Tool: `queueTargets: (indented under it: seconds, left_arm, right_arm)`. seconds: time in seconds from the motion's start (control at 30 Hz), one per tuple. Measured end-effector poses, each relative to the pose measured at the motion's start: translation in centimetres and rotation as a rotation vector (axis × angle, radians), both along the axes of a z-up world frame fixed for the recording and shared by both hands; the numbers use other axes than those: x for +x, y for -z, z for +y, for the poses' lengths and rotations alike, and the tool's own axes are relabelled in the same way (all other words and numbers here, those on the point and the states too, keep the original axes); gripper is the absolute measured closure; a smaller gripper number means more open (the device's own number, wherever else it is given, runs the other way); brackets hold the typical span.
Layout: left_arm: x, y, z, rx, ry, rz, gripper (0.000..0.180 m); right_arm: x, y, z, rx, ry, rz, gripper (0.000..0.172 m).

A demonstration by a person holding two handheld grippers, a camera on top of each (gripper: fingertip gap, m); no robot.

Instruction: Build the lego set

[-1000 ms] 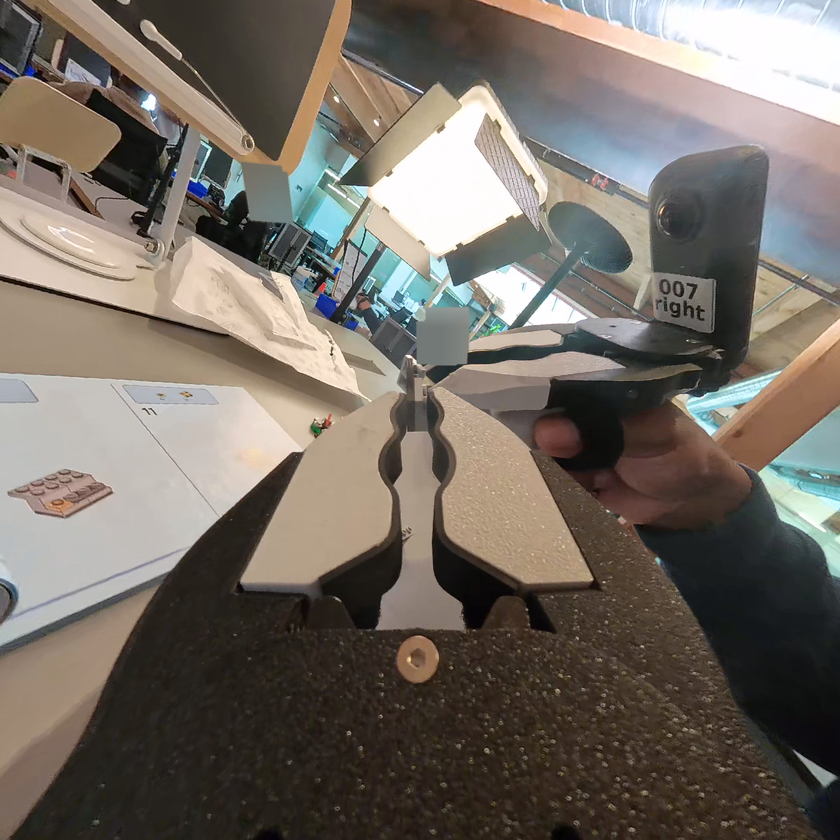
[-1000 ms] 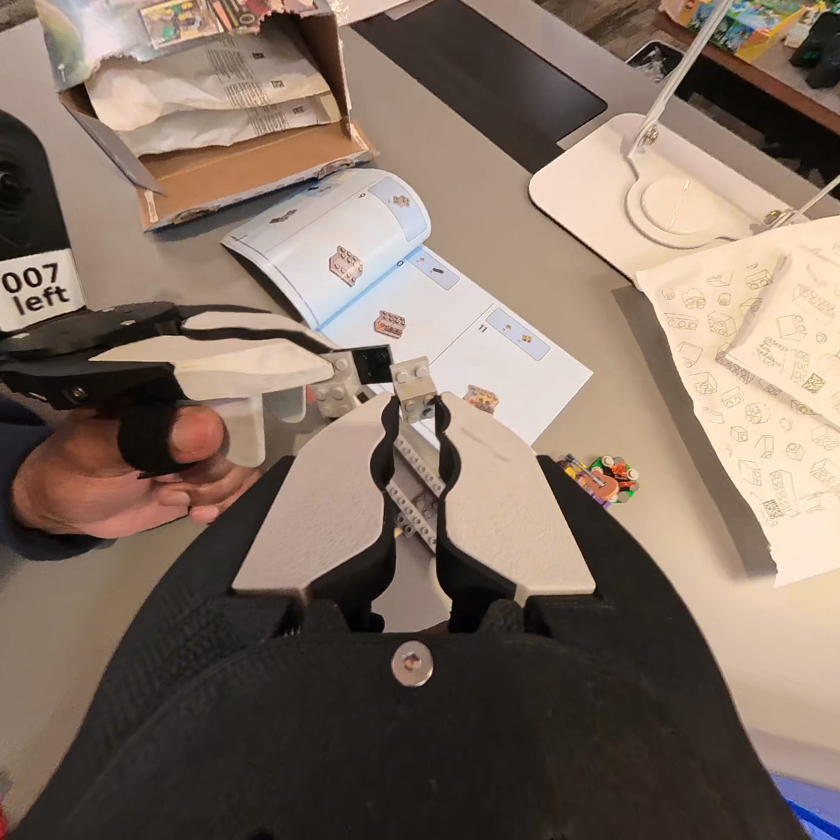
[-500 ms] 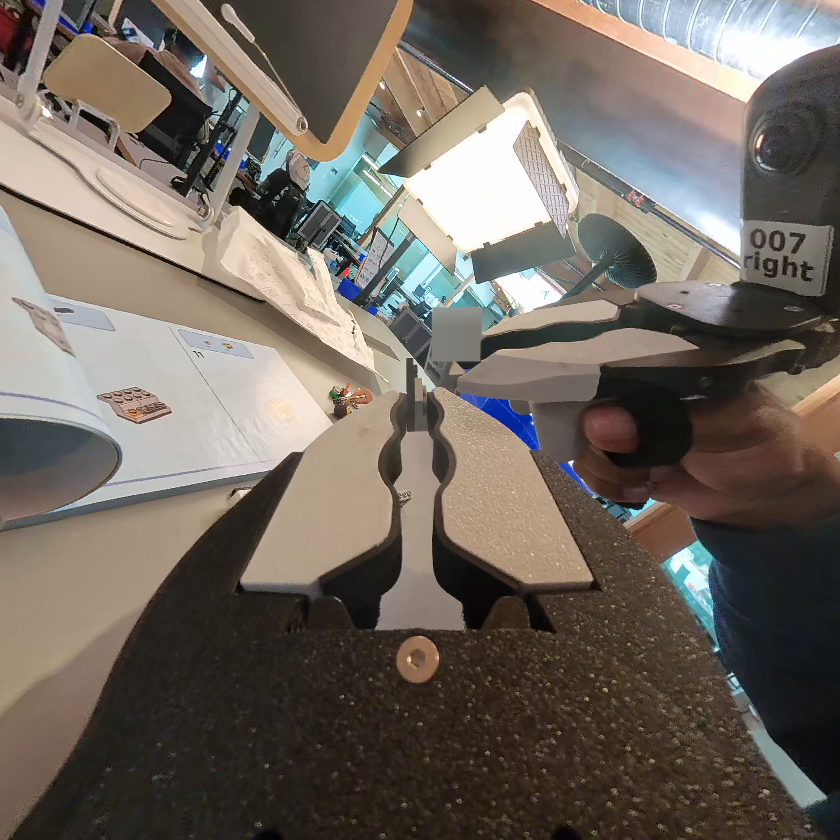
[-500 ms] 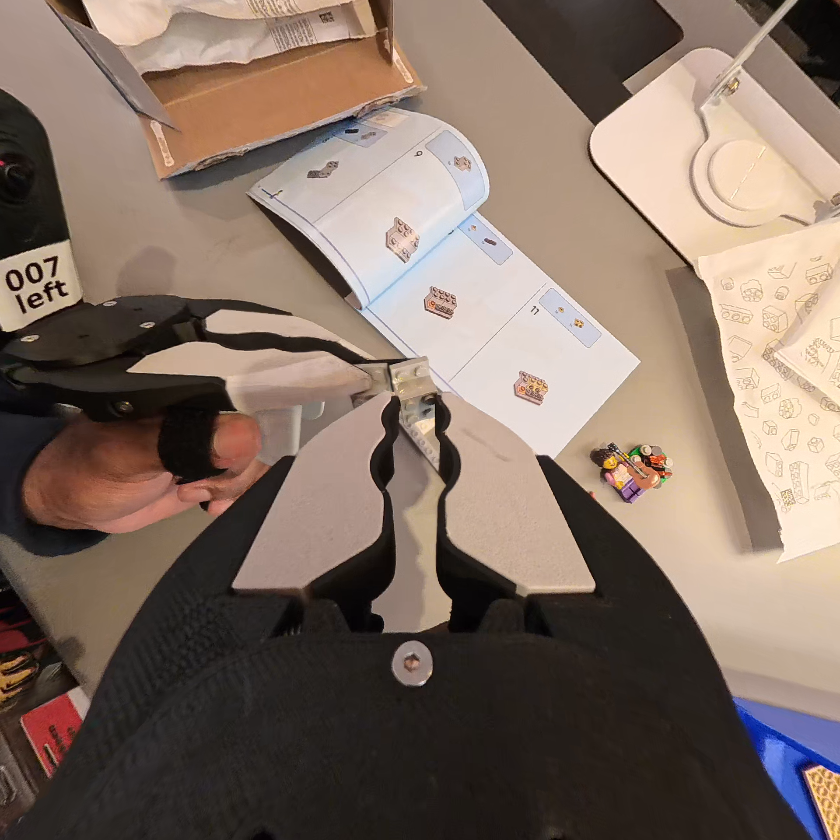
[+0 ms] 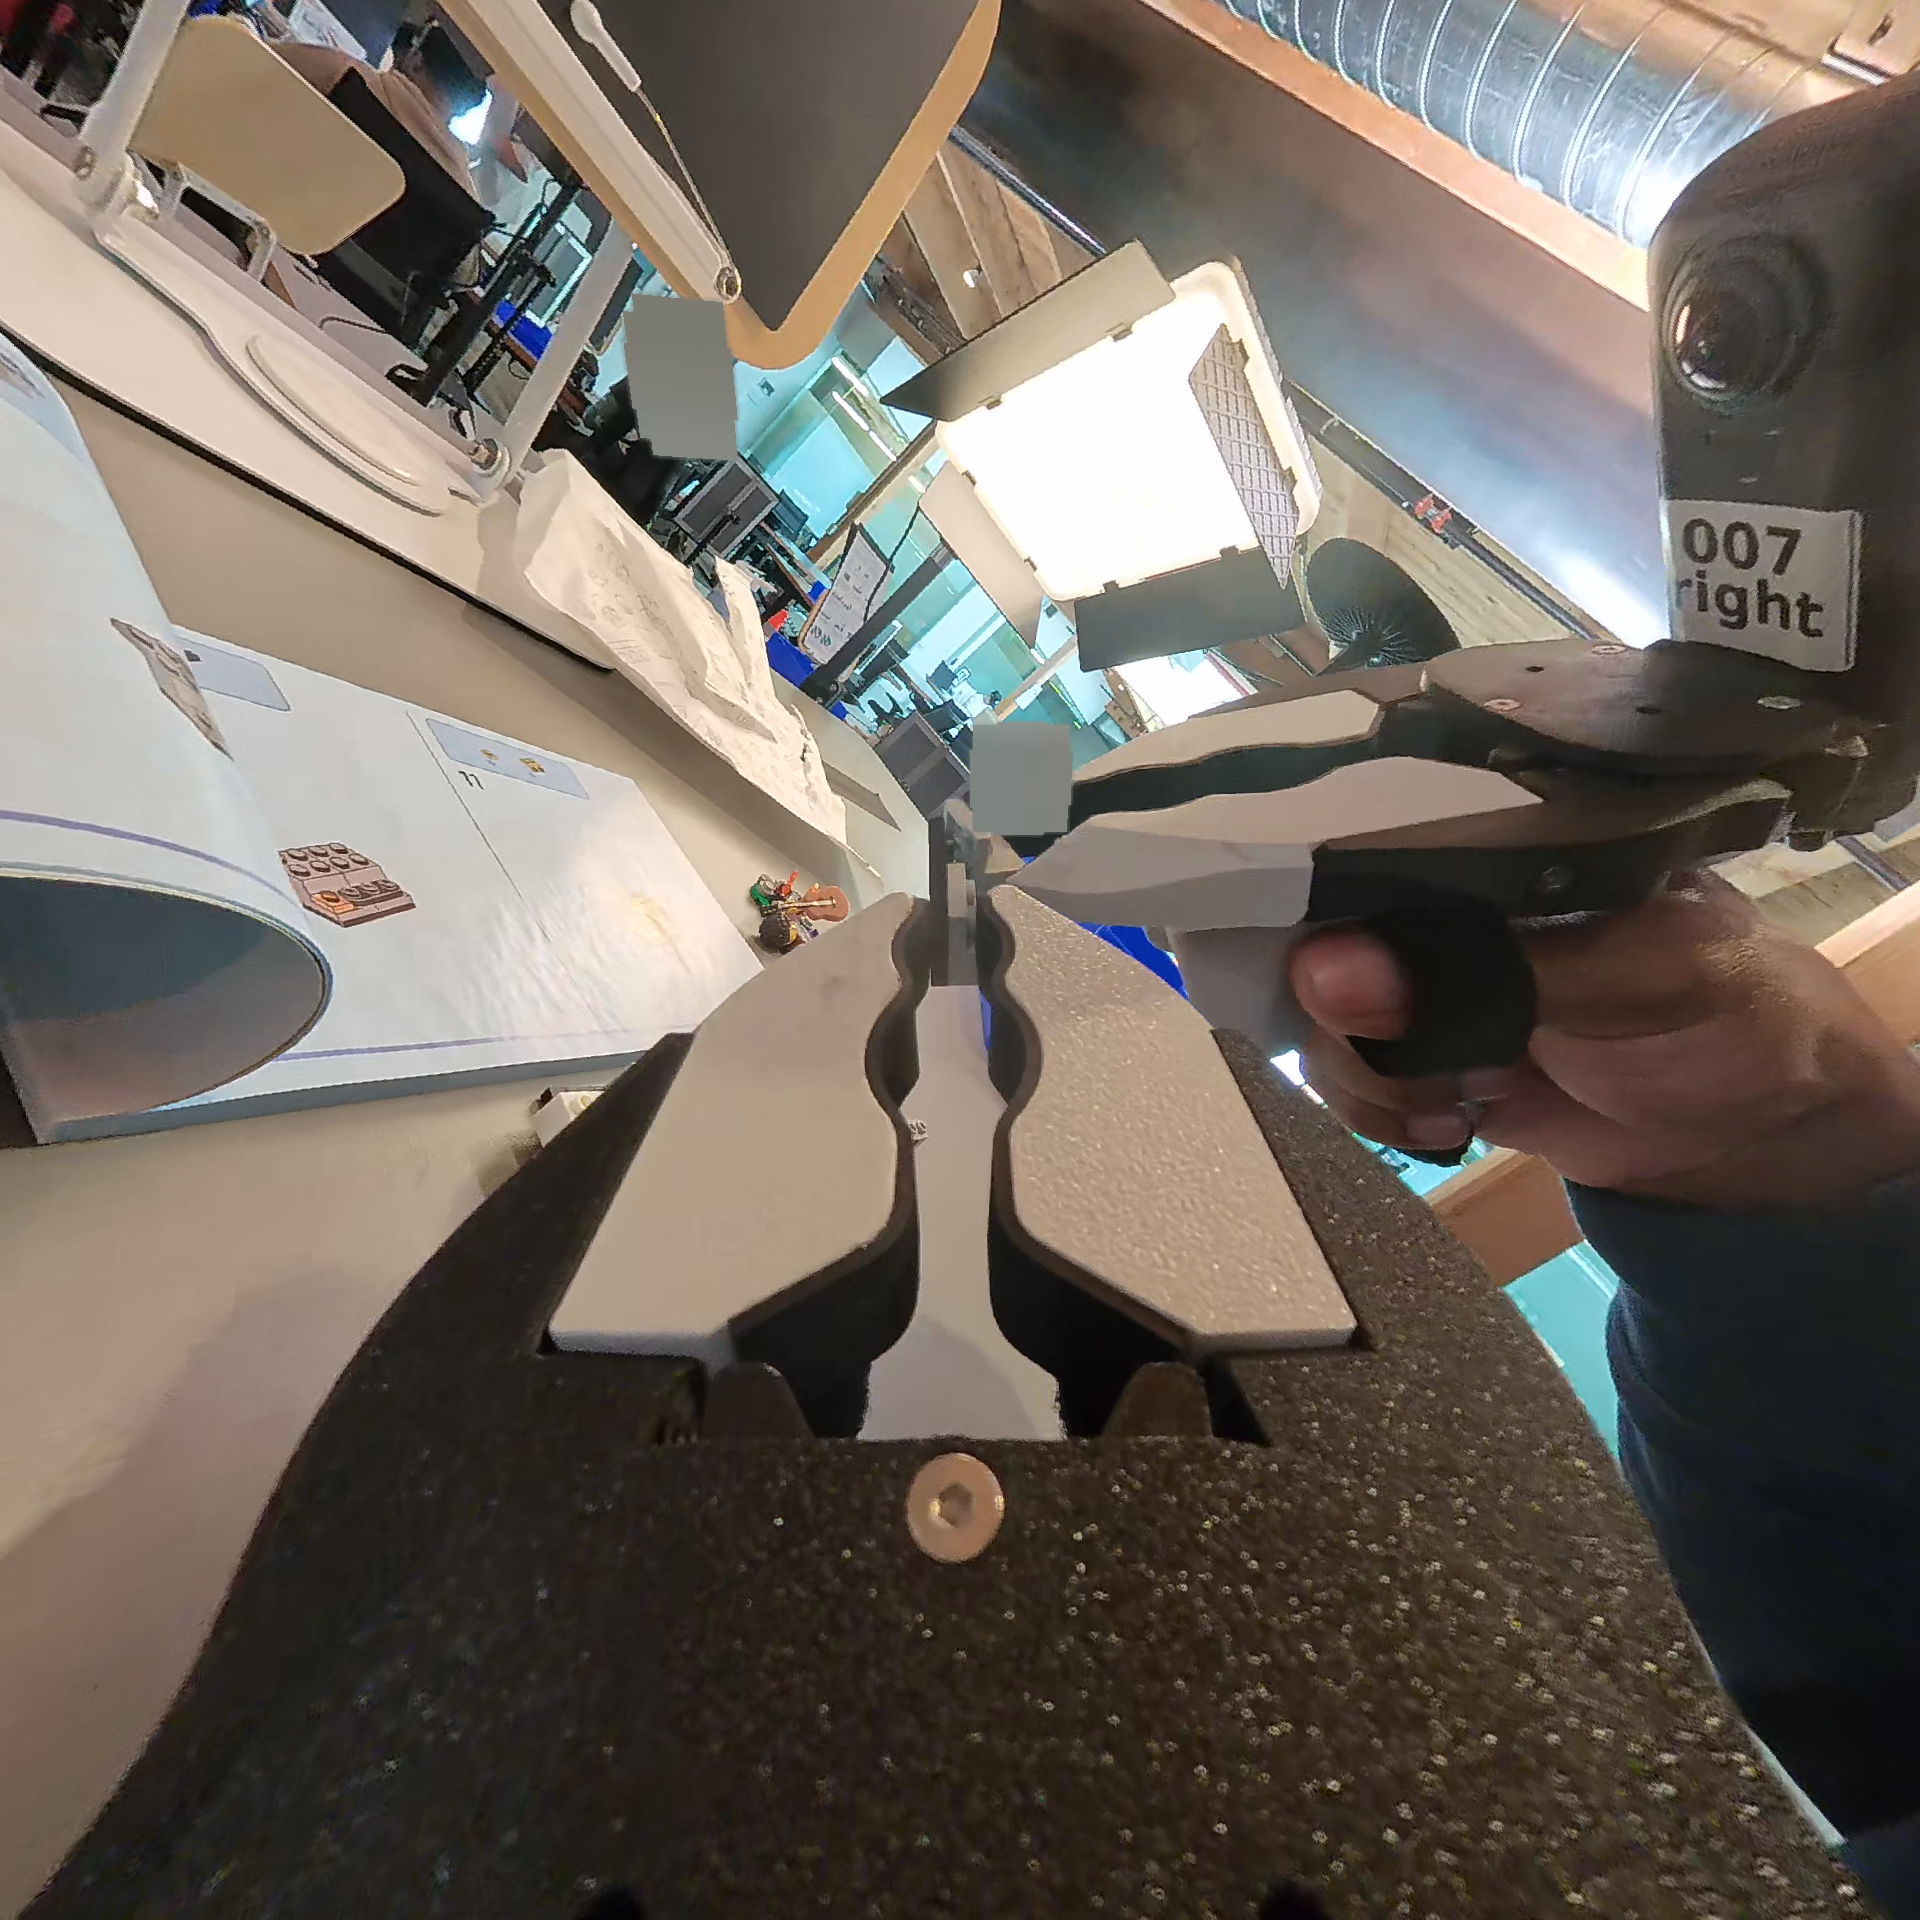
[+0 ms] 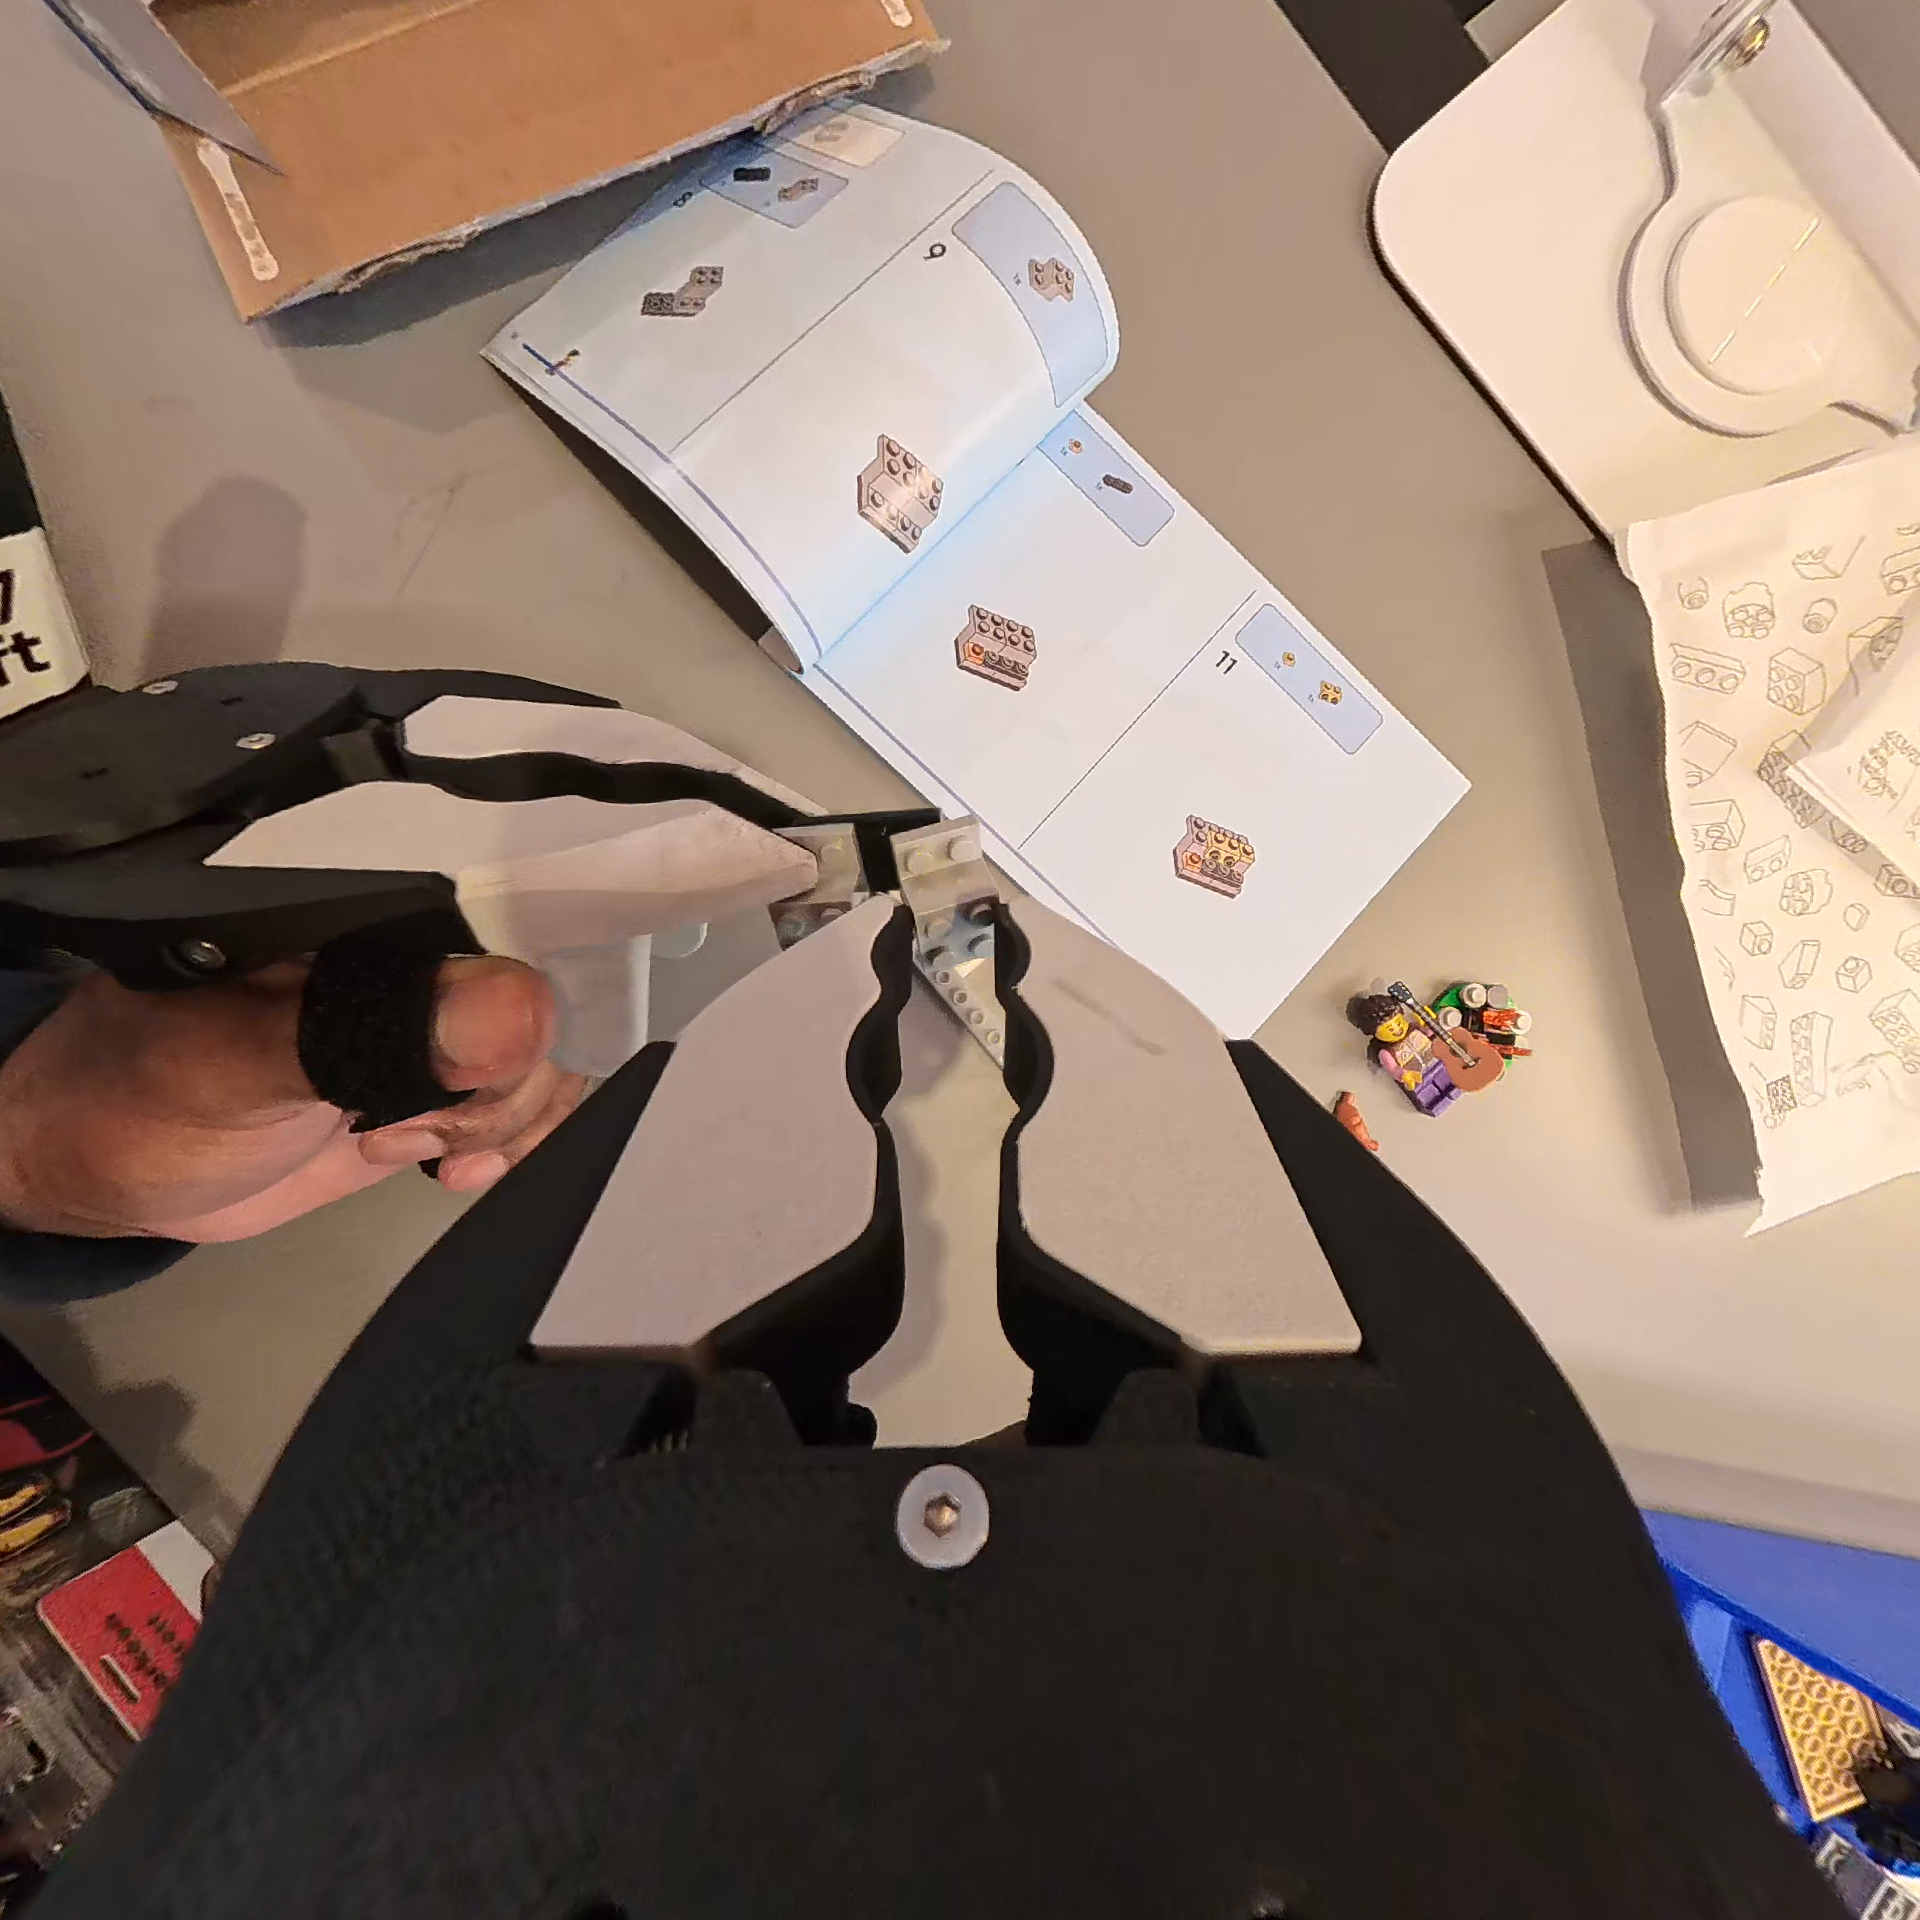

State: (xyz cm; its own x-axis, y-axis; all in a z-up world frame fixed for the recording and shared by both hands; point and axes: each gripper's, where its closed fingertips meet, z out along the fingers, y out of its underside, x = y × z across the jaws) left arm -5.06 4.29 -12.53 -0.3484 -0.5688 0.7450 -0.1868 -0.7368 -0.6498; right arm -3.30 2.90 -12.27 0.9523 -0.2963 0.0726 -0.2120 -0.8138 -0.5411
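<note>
1. Compared with a second ago: in the right wrist view, pulled up and back from the instruction booklet [image 6: 1039,665], so that more of its curled page and the cardboard box [image 6: 499,135] edge show; in the left wrist view, tipped so the booklet's curl [image 5: 156,935] fills the left edge and the other tool's camera housing sits higher and closer. Same pinch on both tools throughout.
2. Left gripper [image 5: 954,925]: nearly closed, pinching a thin grey plate [image 5: 958,935] edge-on between its fingertips; seen from the right wrist view, the same tool [image 6: 831,862] coming in from the left, holding a grey studded piece with a black plate [image 6: 883,831] on it, above the near edge of the booklet.
3. Right gripper [image 6: 951,925]: narrowly parted and closed on a light grey studded bracket brick [image 6: 940,883], pads pressing its two sides, studs facing up and outward past the tips.
4. The two held pieces just beside each other, apparently touching at the black plate, over the booklet's near corner; contact itself hard to tell.
5. Left hand [image 6: 208,1101]: wrapped under its tool's handle, a black strap over the thumb, tool lying level and pointing toward the booklet. Right hand [image 5: 1558,1039]: the same grip, dark sleeve behind it, tool pointing across the other's tips.
6. Right of the booklet: a small minifigure with a guitar [image 6: 1439,1044] lying on the grey table [image 6: 1299,312]; farther right, a printed paper bag [image 6: 1787,810] and a white lamp base [image 6: 1621,260].
</note>
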Motion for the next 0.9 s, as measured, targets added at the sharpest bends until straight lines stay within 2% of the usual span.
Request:
queueTargets:
  seconds: [0.53,0.9]
  left_arm:
    - [0.17,0.22,0.15,-0.019,0.009,0.018,0.172]
    - [0.36,0.36,0.11,-0.105,0.055,0.035,0.173]
  right_arm:
    - [-0.9,0.02,0.31,0.03,-0.032,0.077,0.16]
    - [-0.65,-0.03,0.42,0.019,-0.026,0.075,0.161]
